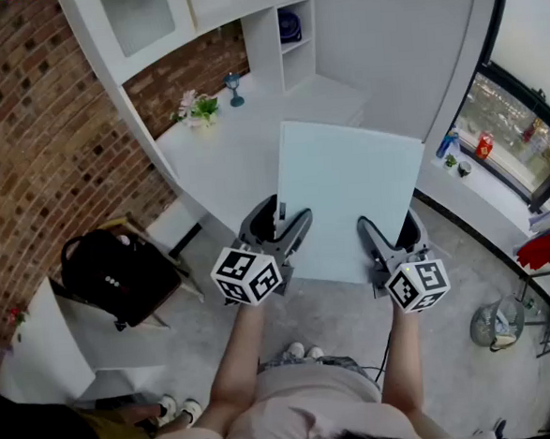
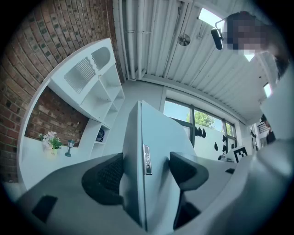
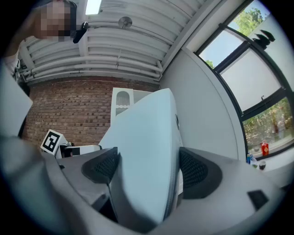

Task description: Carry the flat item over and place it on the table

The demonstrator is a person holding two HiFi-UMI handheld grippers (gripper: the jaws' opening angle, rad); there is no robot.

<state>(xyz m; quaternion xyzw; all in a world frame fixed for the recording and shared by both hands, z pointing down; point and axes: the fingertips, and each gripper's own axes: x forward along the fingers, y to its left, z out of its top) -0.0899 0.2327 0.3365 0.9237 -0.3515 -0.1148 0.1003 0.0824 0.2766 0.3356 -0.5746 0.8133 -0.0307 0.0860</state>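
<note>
The flat panel (image 1: pixel 353 199) is hanging at the centre of the head view, overlapping the right part of the table (image 1: pixel 223 147), which is stretching toward the upper left. The left gripper (image 1: pixel 277 225) is sitting at the panel's lower left edge and the right gripper (image 1: pixel 389 237) at its lower right edge, each with the panel standing between its jaws. A plant (image 1: pixel 198 107) and a small lamp (image 1: pixel 235 87) are standing side by side on the table's far part, below the shelves (image 1: pixel 286 35). A bag (image 1: pixel 119 272) is sitting at lower left. Bottles (image 1: pixel 467 144) are standing on the sill (image 1: pixel 494 189) at right.
</note>
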